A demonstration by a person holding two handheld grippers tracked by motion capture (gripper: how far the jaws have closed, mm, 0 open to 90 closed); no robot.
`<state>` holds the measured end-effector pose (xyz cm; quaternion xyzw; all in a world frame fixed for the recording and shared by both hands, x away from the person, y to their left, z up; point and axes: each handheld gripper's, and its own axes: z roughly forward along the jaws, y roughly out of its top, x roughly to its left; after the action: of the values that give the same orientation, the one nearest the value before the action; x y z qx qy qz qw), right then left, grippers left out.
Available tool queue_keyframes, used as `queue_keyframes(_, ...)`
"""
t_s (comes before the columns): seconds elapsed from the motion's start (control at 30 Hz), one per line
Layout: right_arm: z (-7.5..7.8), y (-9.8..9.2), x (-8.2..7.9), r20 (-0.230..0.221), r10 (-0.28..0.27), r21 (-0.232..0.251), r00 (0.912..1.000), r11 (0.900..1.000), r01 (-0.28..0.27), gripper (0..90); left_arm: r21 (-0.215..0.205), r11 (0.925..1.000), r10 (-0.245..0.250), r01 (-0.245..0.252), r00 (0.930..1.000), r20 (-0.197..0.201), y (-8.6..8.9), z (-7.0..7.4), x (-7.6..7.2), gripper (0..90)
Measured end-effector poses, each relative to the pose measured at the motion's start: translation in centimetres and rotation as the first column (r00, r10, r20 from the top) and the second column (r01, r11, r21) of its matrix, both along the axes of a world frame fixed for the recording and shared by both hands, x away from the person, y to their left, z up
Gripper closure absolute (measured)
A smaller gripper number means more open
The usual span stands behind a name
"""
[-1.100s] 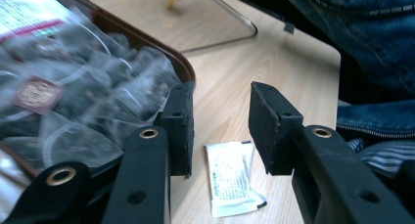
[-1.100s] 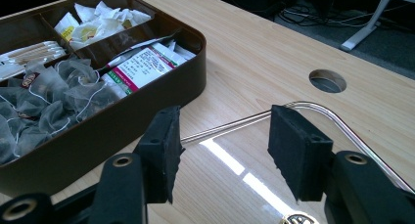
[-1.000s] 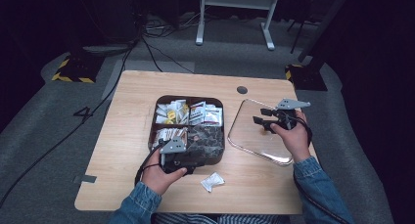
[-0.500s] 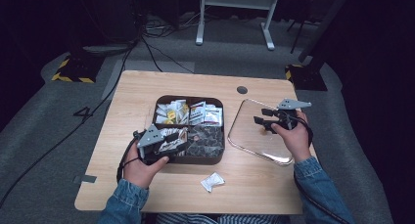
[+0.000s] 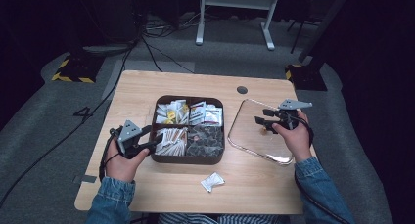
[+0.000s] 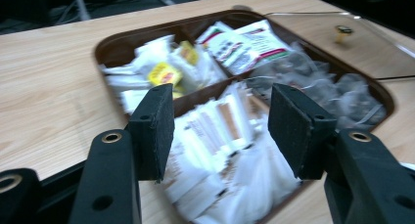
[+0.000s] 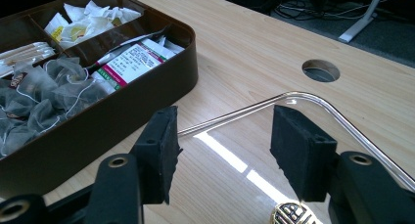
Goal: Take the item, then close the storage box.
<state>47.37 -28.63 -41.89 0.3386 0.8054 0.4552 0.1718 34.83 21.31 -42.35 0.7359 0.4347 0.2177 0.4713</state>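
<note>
Brown box lies just right of the empty left gripper

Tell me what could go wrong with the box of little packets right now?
1. One white packet already lies on the table, outside the brown box. It could get forgotten there.
2. The left gripper has just been opening, with nothing between its jaws, right above the heaped near-left compartment. Reaching in might push more packets over the edge.
3. The right gripper hangs open over the clear lid. A bump could slide the lid toward the table's edge.
</note>
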Motion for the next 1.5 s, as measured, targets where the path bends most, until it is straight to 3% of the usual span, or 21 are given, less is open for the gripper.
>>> queue_keyframes(0.33,-1.4,-0.8,1.0,-0.041,-0.047,-0.017,0.998,0.999,0.047,40.7,0.05,0.9932,0.106,-0.105,0.9941,-0.025,2.5,-1.5,0.4,41.4)
queue_keyframes(0.53,-2.5,-1.5,1.7,-0.052,-0.09,-0.052,0.9946,0.995,0.087,36.7,0.083,0.9867,0.146,-0.14,0.9868,-0.07,3.6,-3.1,0.9,39.5)
queue_keyframes(0.93,-4.8,-3.0,2.7,-0.096,-0.15,-0.091,0.984,0.986,0.142,34.7,0.148,0.9797,0.158,-0.135,0.9752,-0.155,4.5,-5.6,1.7,36.7)
queue_keyframes(1.17,-5.5,-3.0,3.0,-0.112,-0.144,-0.097,0.9833,0.986,0.133,35.0,0.17,0.9772,0.159,-0.128,0.9695,-0.186,4.6,-6.7,1.9,36.4)
queue_keyframes(1.5,-6.9,-2.6,3.3,-0.149,-0.137,-0.148,0.9793,0.982,0.115,42.1,0.195,0.9733,0.163,-0.121,0.9622,-0.218,4.2,-8.0,2.2,35.9)
